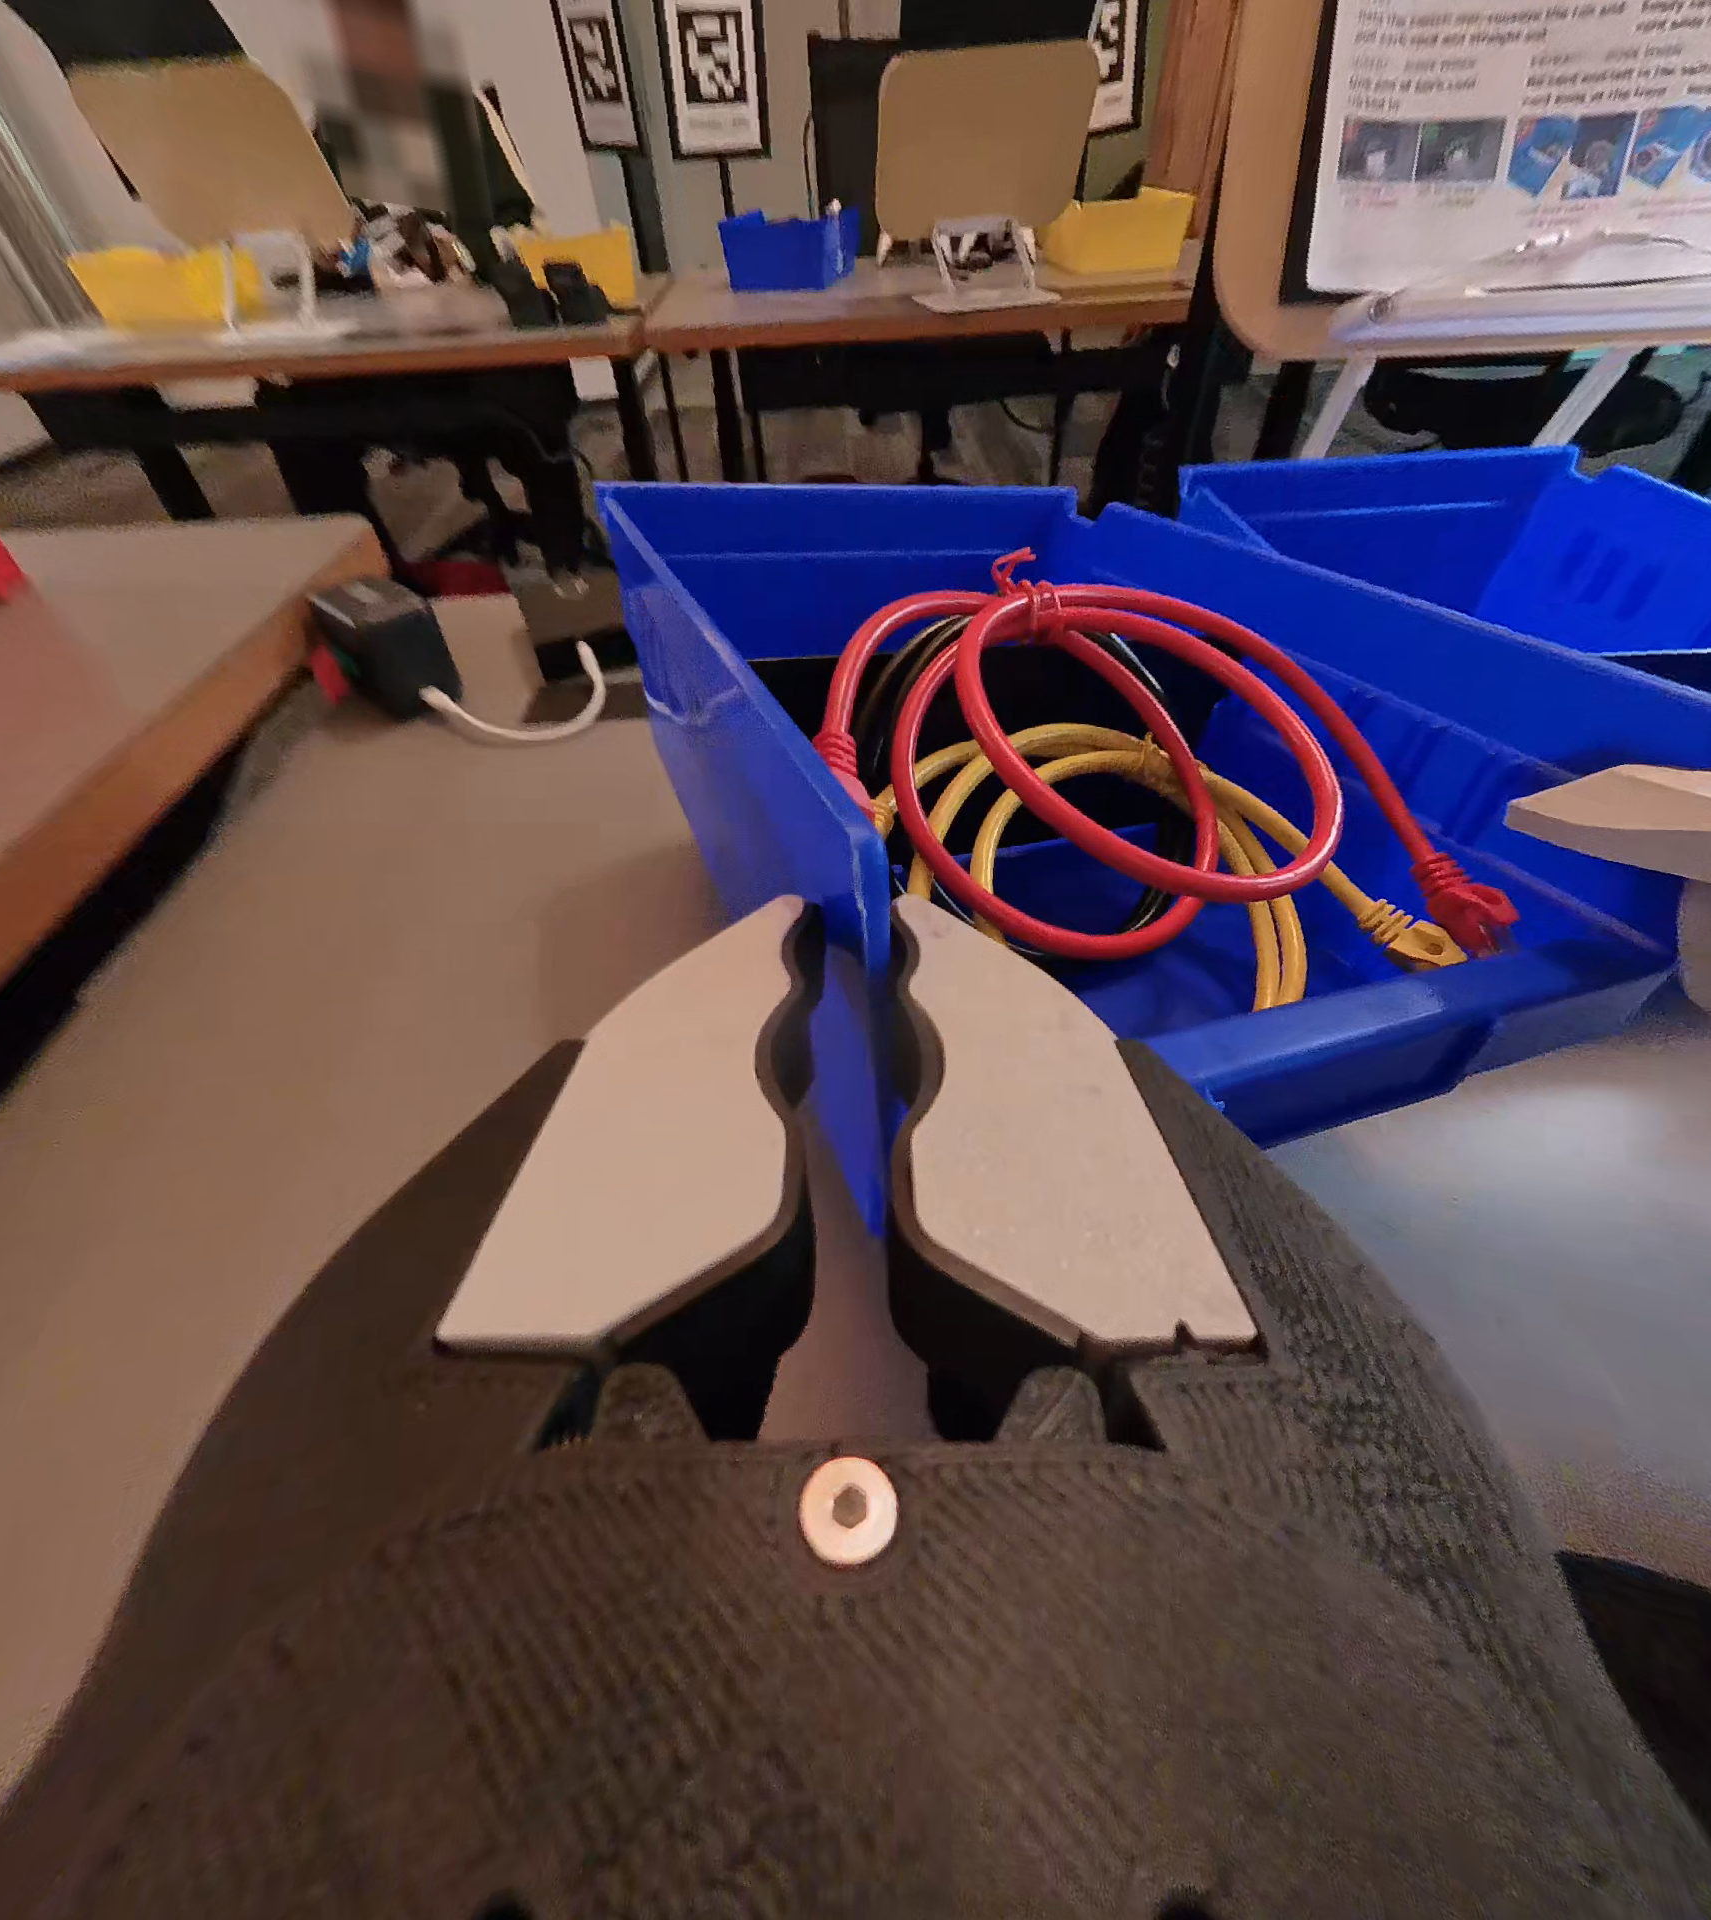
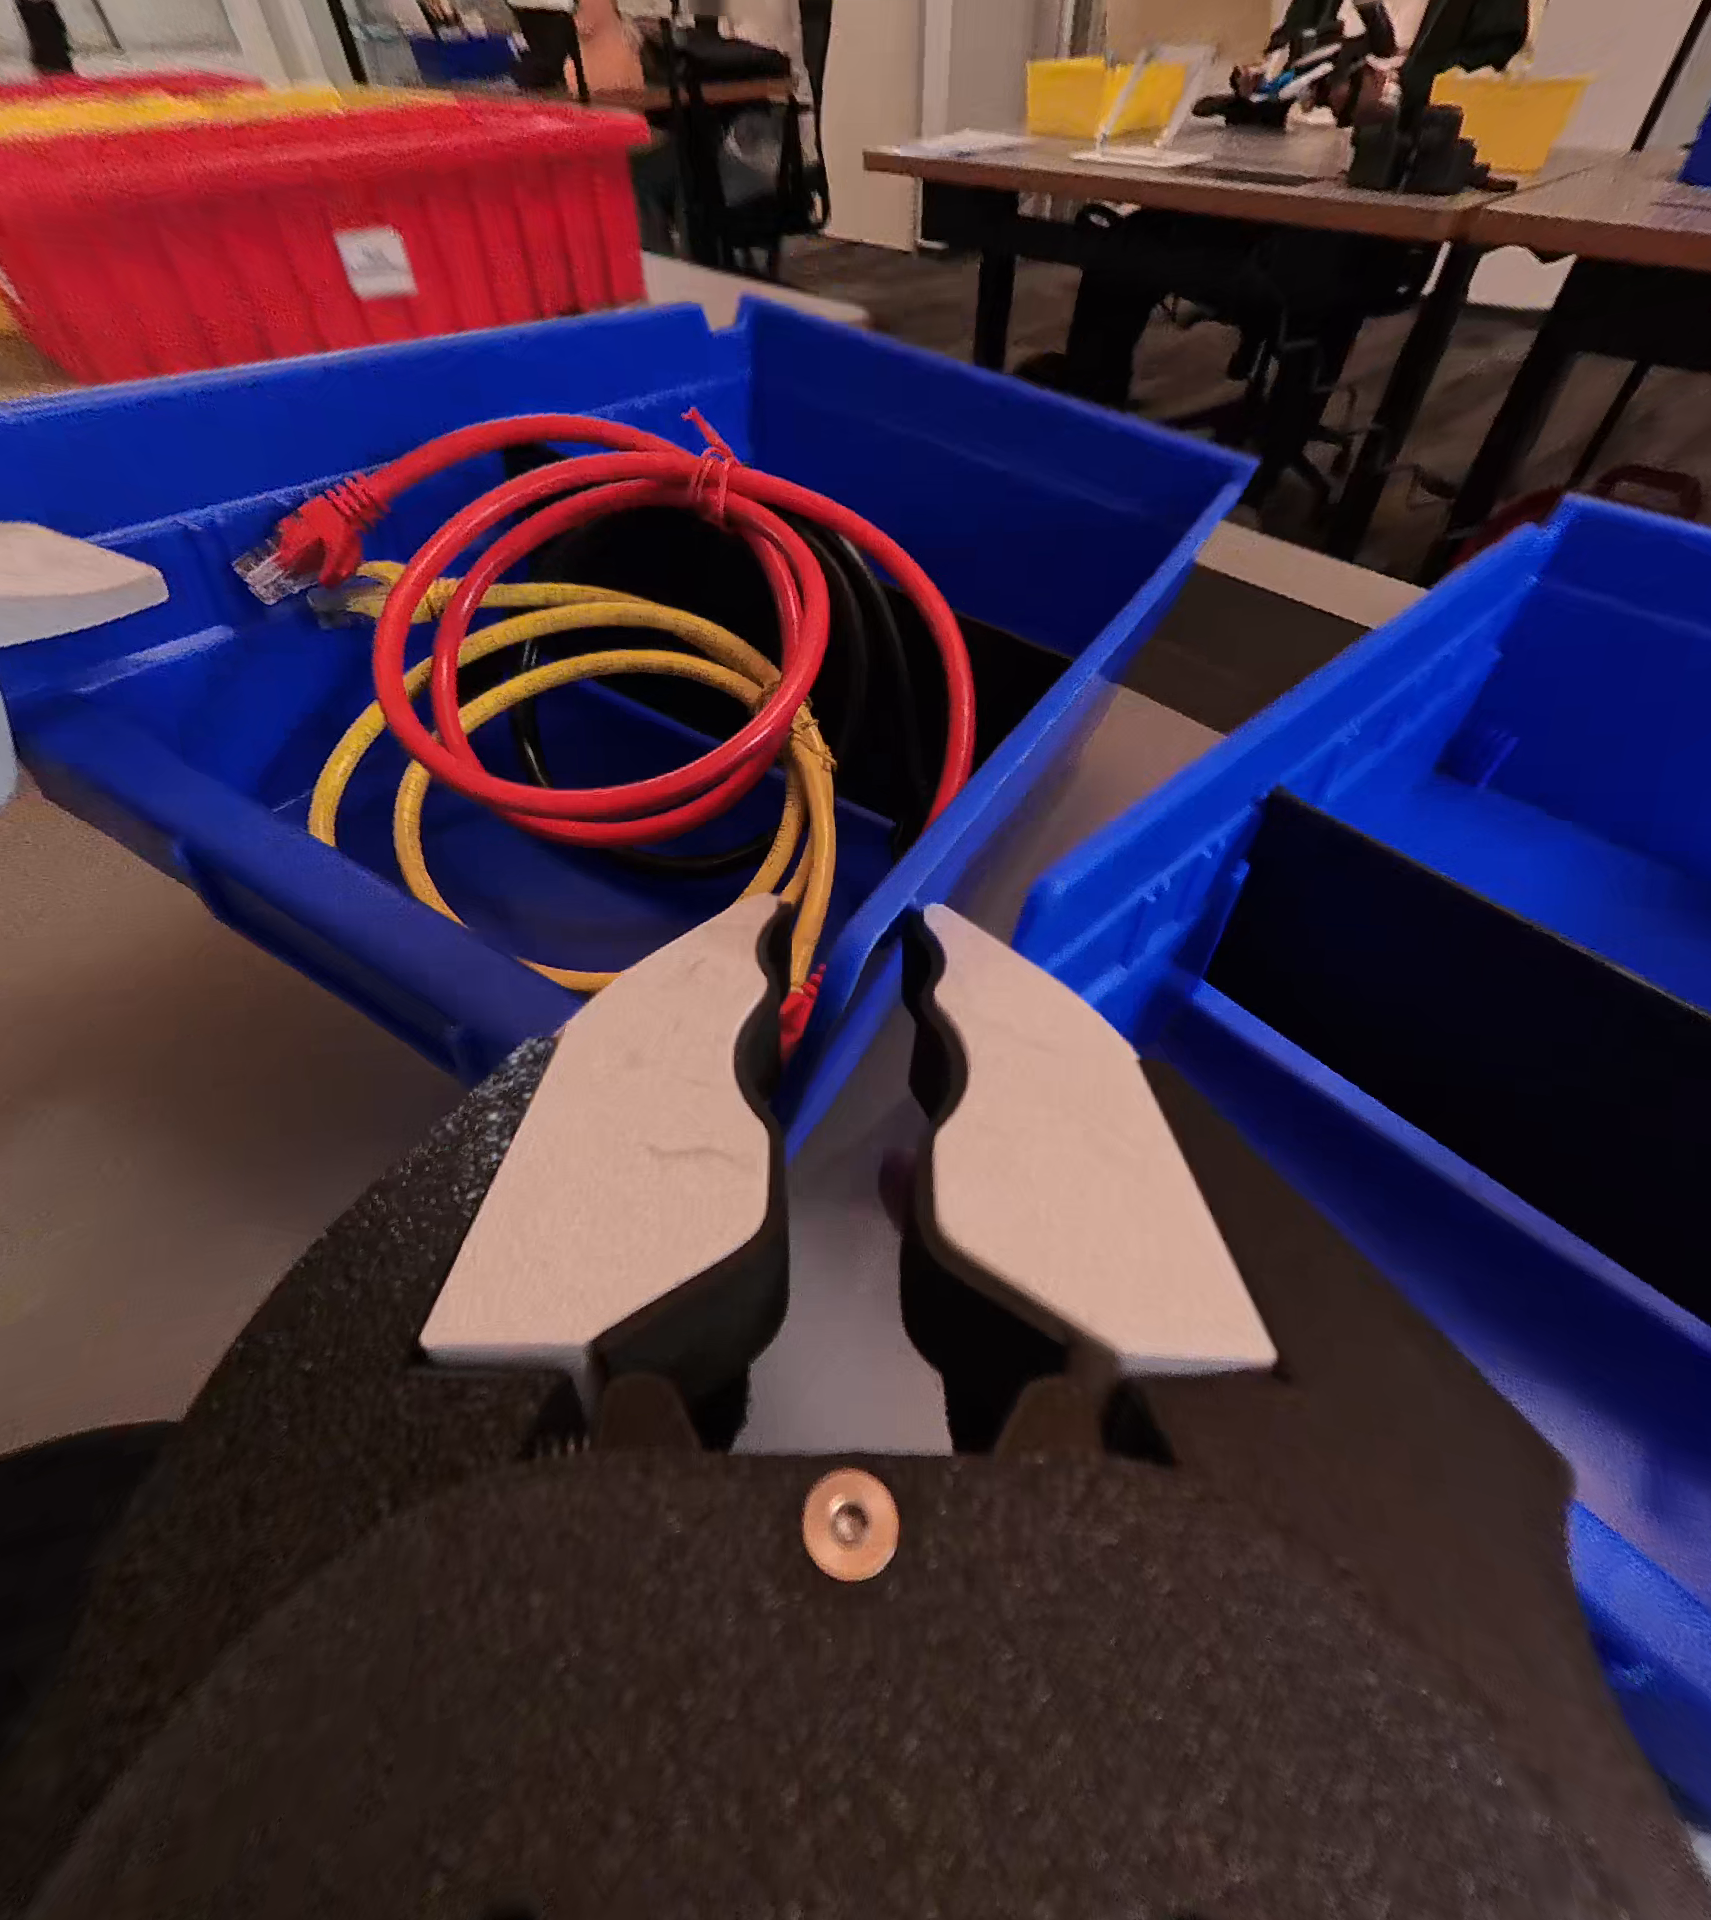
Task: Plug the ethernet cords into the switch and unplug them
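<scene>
Two blue bins [image 2: 1090, 499] | one holds red [image 2: 685, 644], yellow [image 2: 560, 623], seemingly black cords | both tongs pinch its walls

A: How is the left hand-held gripper [image 1: 856, 925] seen?
B: Its jaws are closed to a narrow gap, clamped on a thin blue wall.

A: And the right hand-held gripper [image 2: 846, 925]?
B: It is held likewise, jaws narrowly parted astride a blue edge.

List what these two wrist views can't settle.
- Switch: not in either view.
- Black cord: both views, ends hidden under the red cord and yellow cord.
- Second blue bin: cut off by the right edge in both views.
- Left gripper on bin wall: contact unclear.
</scene>
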